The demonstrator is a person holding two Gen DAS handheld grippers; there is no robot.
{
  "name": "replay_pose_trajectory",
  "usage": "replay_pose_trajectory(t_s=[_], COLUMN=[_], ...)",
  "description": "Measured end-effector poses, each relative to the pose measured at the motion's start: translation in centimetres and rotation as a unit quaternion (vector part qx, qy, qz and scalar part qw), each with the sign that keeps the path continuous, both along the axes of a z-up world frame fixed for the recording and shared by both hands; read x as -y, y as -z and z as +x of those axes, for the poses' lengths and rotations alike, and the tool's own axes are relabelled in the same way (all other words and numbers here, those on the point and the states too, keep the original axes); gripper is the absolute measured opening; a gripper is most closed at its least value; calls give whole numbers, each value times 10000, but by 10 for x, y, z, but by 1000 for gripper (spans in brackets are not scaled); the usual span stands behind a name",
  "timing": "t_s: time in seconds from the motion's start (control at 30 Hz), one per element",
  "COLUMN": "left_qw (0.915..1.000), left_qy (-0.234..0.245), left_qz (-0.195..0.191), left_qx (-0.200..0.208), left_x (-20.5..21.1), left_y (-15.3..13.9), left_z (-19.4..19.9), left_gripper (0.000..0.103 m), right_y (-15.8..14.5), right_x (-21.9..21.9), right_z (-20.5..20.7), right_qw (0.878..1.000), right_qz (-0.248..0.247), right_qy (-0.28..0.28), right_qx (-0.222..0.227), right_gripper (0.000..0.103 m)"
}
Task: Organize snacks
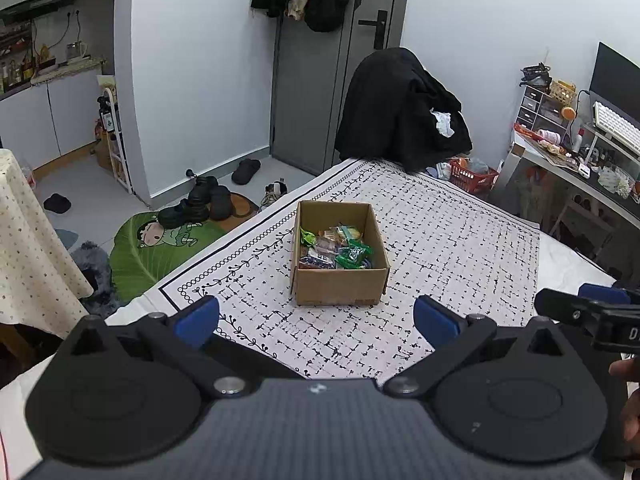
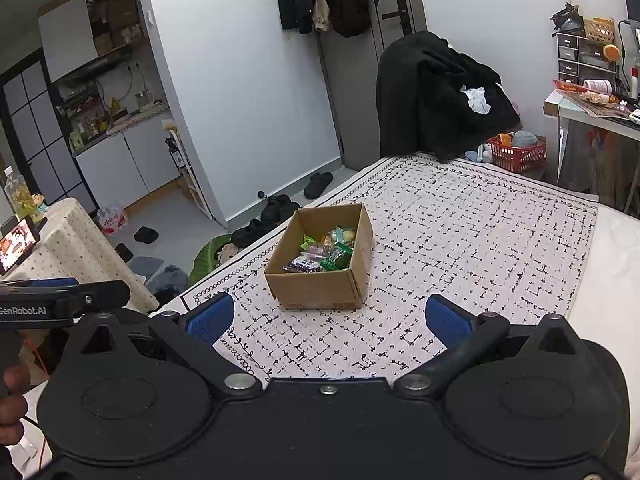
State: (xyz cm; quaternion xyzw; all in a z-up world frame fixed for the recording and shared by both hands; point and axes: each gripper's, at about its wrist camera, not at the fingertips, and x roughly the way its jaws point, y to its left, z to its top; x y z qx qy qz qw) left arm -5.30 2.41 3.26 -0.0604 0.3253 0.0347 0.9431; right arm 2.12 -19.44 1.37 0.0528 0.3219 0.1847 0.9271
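Note:
An open cardboard box (image 1: pixel 340 284) stands on the patterned tablecloth (image 1: pixel 460 248); it also shows in the right wrist view (image 2: pixel 320 286). Several wrapped snacks (image 1: pixel 340 250) lie inside it, green, orange and dark packets (image 2: pixel 324 254). My left gripper (image 1: pixel 316 320) is open and empty, held back from the box's near wall. My right gripper (image 2: pixel 328 320) is open and empty, also short of the box. The right gripper's side shows at the far right of the left wrist view (image 1: pixel 592 312); the left gripper's side shows at the far left of the right wrist view (image 2: pixel 60 300).
A chair draped with black clothes (image 1: pixel 404 112) stands at the table's far end. A red basket (image 1: pixel 474 178) sits on the floor beside it. A cluttered desk (image 1: pixel 580 152) is to the right. Shoes and a green leaf mat (image 1: pixel 160 248) lie on the floor to the left.

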Motion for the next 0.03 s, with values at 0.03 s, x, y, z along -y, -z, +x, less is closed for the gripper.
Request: replay_pose_trajectory(t_s=[0.03], left_qw=[10000], left_qy=[10], left_qz=[-11], left_qx=[3], left_x=[0], left_y=[0], left_z=[0], left_gripper=[103], right_y=[1], right_x=[-1], right_z=[1], right_qw=[10000], right_qz=[-2], right_qy=[-2], right_qx=[-16], right_gripper=[103])
